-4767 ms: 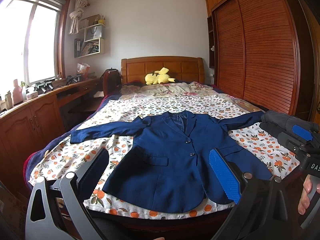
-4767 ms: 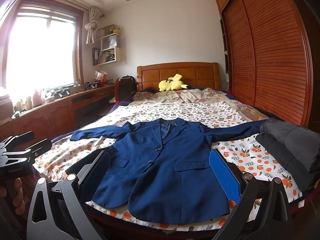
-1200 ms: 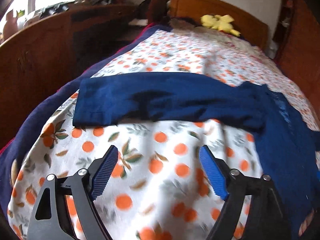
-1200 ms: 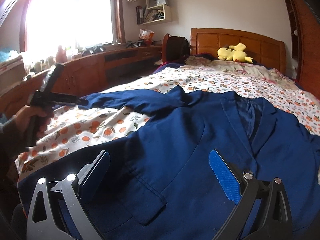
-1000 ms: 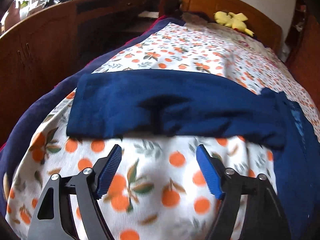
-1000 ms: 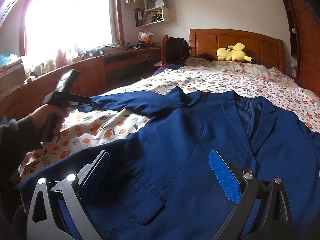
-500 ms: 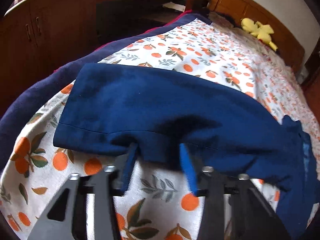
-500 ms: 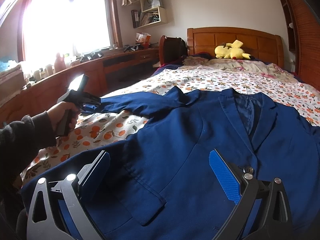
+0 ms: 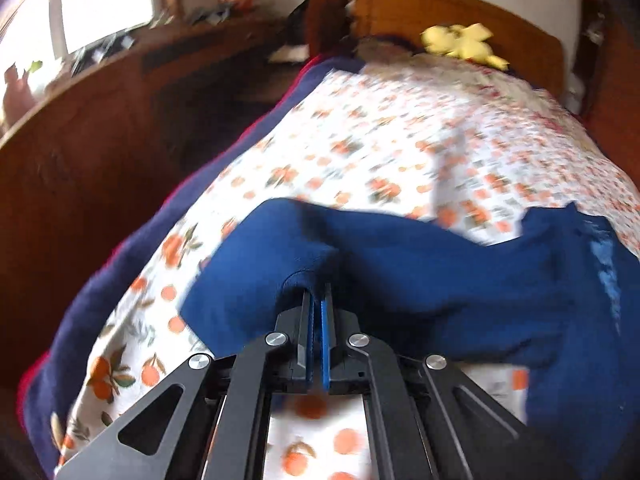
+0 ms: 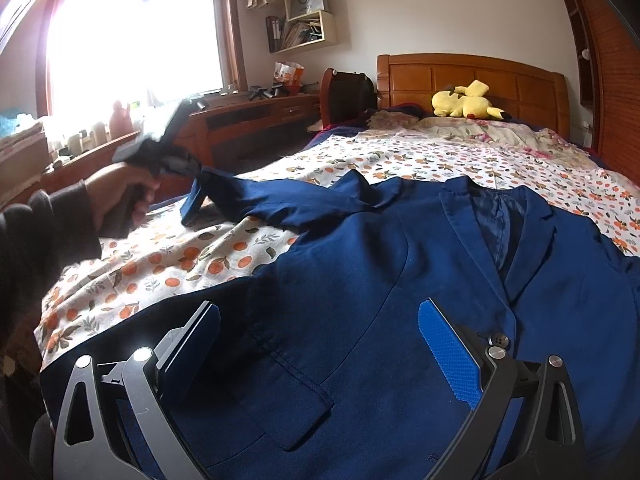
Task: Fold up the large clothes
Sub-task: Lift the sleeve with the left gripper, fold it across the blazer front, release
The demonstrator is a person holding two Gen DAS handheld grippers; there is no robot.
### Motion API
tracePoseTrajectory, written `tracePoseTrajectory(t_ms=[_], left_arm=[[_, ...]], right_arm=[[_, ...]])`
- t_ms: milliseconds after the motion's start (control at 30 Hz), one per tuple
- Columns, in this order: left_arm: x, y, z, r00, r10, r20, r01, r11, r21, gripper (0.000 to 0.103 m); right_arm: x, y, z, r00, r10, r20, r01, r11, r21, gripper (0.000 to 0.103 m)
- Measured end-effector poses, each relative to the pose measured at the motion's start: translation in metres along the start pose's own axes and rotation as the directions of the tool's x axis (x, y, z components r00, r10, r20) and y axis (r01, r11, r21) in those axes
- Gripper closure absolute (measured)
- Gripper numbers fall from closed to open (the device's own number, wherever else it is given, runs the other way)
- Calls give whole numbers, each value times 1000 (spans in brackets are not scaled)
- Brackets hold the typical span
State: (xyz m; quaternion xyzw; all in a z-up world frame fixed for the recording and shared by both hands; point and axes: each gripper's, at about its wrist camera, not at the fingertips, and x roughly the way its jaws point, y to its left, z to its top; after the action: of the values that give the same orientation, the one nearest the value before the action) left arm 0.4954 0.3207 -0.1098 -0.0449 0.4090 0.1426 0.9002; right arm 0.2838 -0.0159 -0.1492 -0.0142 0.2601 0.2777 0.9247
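navy blazer (image 10: 360, 280) lies face up across the near end of the bed, front panels closed, collar and lapels toward the headboard (image 10: 472, 76), a dark button (image 10: 498, 338) showing at the front edge. a flap pocket sits low on the near panel.

one sleeve (image 10: 272, 200) runs out toward the window side. its cuff end is raised off the orange-print sheet (image 10: 180, 264) and hangs folded over from the pinch point; the rest of the sleeve rests on the sheet.

left gripper (image 9: 318, 300): jaws clamped together on the sleeve (image 9: 400, 272) cloth near the cuff, fabric bunched and humped just ahead of the tips. left wrist view is blurred. from the right wrist view, the left gripper (image 10: 192, 170) is seen at the sleeve end, held by a hand (image 10: 120, 196) in a dark sleeve cuff.

right gripper (image 10: 320, 344): jaws spread wide, blue pads apart, nothing between them. it hangs low over the blazer's near front panel; whether the tips touch the cloth cannot be told.

farther out: yellow plush toy (image 10: 466, 102) on the pillows by the headboard. wooden desk run (image 10: 256, 112) under a bright window (image 10: 132, 40) along the side wall, small items on the sill. wall shelf (image 10: 304, 20) with books and a bag above. slatted wooden wardrobe doors (image 10: 616, 80) on the opposite side. a dark blue blanket edge (image 9: 132, 256) shows under the sheet at the bed's side.
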Motion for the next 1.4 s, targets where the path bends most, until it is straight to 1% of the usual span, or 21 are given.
tracePoseTrajectory(t_ms=[200, 333, 467, 567, 700, 767, 900, 967, 1000, 1067, 1100, 1133, 1167, 1200, 1267, 1333, 1400], left_arm=[[-54, -67, 17, 993, -90, 77, 82, 992, 100, 101], [-88, -109, 16, 983, -146, 108, 127, 979, 162, 101], [-118, -145, 13, 971, -203, 125, 173, 961, 217, 101], [-143, -171, 3, 961, -238, 137, 196, 944, 266, 101], [-174, -202, -21, 947, -291, 138, 234, 916, 325, 101], [-181, -208, -30, 941, -311, 130, 252, 906, 341, 101], [-195, -225, -59, 932, -341, 120, 276, 885, 376, 101], [-196, -225, -70, 930, -350, 113, 286, 881, 377, 100], [-197, -226, -76, 930, -352, 108, 289, 880, 377, 97], [-196, -225, -87, 932, -344, 113, 279, 881, 381, 95], [-196, -224, -93, 935, -334, 118, 267, 884, 383, 82], [-195, -221, -97, 934, -337, 124, 269, 885, 380, 72], [-196, -219, -102, 930, -344, 130, 275, 885, 375, 52], [-197, -216, -109, 927, -351, 132, 283, 886, 367, 43], [-195, -208, -118, 924, -363, 122, 302, 886, 352, 43], [-194, -201, -132, 924, -364, 117, 308, 891, 334, 40], [-193, -190, -147, 922, -367, 120, 314, 894, 319, 31]], right_arm=[[-5, 0, 2, 1000, 4, 5, -4, 1000, 0, 7], [-17, -2, 7, 1000, 10, 17, -10, 1000, 9, 7], [-36, -6, 14, 999, -8, 46, 8, 1000, 8, 7], [-47, -16, 19, 998, -25, 62, 24, 1000, 19, 7], [-65, -34, 26, 993, -70, 91, 66, 997, 45, 7], [-73, -44, 29, 990, -93, 106, 87, 994, 60, 7], [-85, -58, 33, 985, -123, 125, 113, 990, 85, 7], [-89, -64, 34, 982, -136, 134, 124, 988, 91, 7], [-90, -65, 35, 981, -139, 136, 127, 988, 92, 7], [-91, -67, 35, 980, -142, 139, 129, 987, 95, 7], [-91, -68, 36, 980, -142, 140, 129, 987, 95, 7], [-91, -67, 36, 980, -142, 140, 129, 987, 93, 7], [-90, -66, 36, 980, -140, 138, 128, 988, 91, 7], [-89, -66, 36, 981, -138, 137, 127, 988, 88, 7], [-88, -62, 34, 983, -127, 129, 117, 990, 81, 7], [-82, -57, 32, 987, -113, 114, 106, 992, 69, 7], [-78, -52, 29, 989, -108, 102, 102, 993, 56, 7]])
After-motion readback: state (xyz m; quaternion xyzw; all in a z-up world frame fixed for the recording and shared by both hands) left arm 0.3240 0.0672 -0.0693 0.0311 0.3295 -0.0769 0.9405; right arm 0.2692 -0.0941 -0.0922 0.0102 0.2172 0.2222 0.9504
